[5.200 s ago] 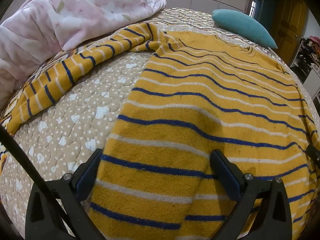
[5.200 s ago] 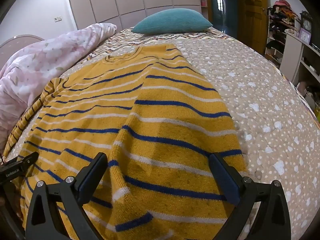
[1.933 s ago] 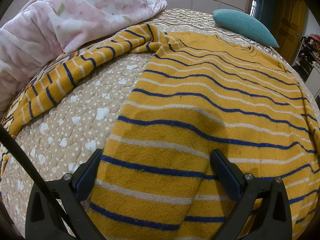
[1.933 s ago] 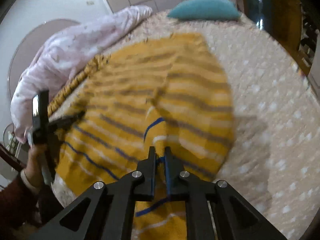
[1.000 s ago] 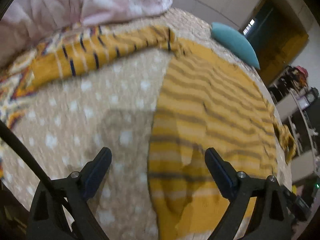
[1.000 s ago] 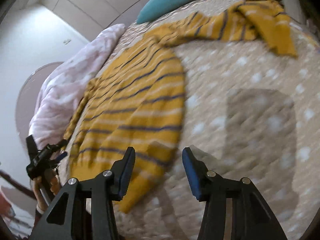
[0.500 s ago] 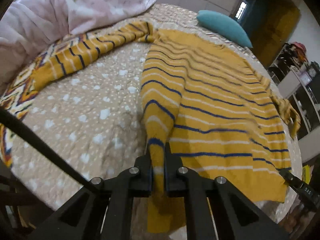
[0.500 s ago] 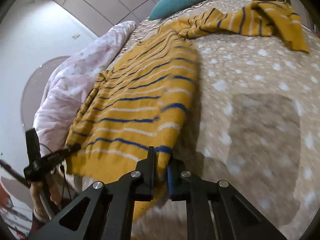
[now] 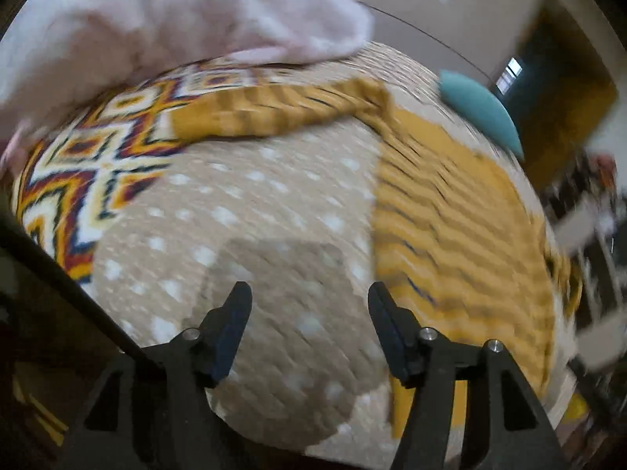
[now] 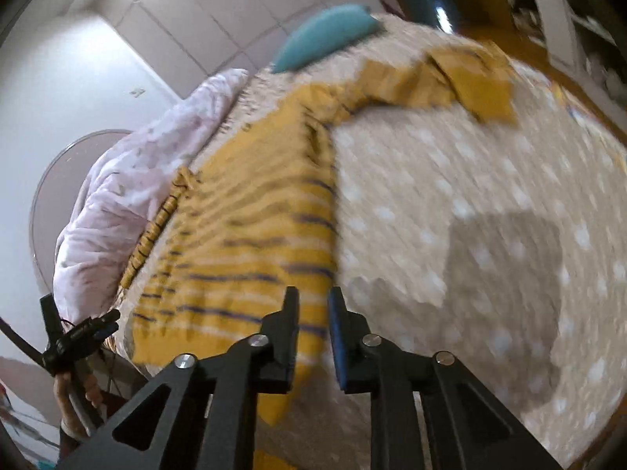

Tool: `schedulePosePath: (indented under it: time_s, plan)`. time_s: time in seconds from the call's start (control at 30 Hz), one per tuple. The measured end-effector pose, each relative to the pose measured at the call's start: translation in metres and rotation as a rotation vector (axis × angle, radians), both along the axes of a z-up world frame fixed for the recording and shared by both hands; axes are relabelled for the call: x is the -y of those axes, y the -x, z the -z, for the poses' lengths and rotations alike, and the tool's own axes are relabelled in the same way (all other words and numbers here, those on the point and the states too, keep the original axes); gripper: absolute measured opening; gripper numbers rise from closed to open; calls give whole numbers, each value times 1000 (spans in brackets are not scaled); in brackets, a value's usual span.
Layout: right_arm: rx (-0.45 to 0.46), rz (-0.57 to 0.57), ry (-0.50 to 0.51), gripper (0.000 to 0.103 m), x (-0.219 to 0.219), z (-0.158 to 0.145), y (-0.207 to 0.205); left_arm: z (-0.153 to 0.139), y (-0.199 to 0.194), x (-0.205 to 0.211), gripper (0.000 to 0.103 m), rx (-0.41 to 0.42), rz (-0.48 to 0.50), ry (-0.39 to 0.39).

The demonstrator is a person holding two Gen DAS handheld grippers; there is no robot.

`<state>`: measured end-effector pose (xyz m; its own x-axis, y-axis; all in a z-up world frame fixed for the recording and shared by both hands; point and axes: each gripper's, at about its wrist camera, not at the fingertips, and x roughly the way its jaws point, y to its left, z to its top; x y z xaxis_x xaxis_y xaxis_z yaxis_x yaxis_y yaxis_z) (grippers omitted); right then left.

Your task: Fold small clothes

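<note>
The yellow sweater with blue stripes (image 9: 450, 215) lies flat on the dotted beige bedspread (image 9: 235, 235), one sleeve (image 9: 274, 109) stretched to the left. My left gripper (image 9: 309, 305) hovers over bare bedspread just left of the sweater's hem; its jaws are opening with nothing between them. In the right wrist view the sweater (image 10: 254, 227) fills the middle and its other sleeve (image 10: 450, 74) lies crumpled at the far right. My right gripper (image 10: 313, 305) is over the hem's right corner, jaws opening by a narrow gap, and the pads do not press the cloth. Both views are blurred.
A pink quilt (image 9: 156, 19) is heaped at the bed's left side and a teal pillow (image 10: 325, 31) lies at the head. A zigzag-patterned blanket (image 9: 78, 164) covers the left edge. A hand (image 10: 74, 391) holds the left gripper (image 10: 78, 333) off the bed's near corner.
Half a second ago both grippers were shut on the sweater's hem corners. Both have let go, and the left one has swung left off the sweater over bare bedspread.
</note>
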<state>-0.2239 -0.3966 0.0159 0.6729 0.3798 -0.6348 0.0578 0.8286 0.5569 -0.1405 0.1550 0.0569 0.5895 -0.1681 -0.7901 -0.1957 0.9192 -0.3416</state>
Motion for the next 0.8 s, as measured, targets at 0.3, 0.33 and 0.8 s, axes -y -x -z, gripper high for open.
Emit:
schedulePosePath:
  time_s: [0.3, 0.33, 0.8]
  plan:
    - [-1, -224, 60, 31, -105, 3, -117, -17, -83, -61, 77, 11, -101, -39]
    - [-12, -246, 78, 31, -120, 10, -136, -18, -97, -63, 77, 12, -84, -66]
    - [23, -258, -59, 33, -130, 61, -182, 44, -269, -79, 68, -140, 215, -236]
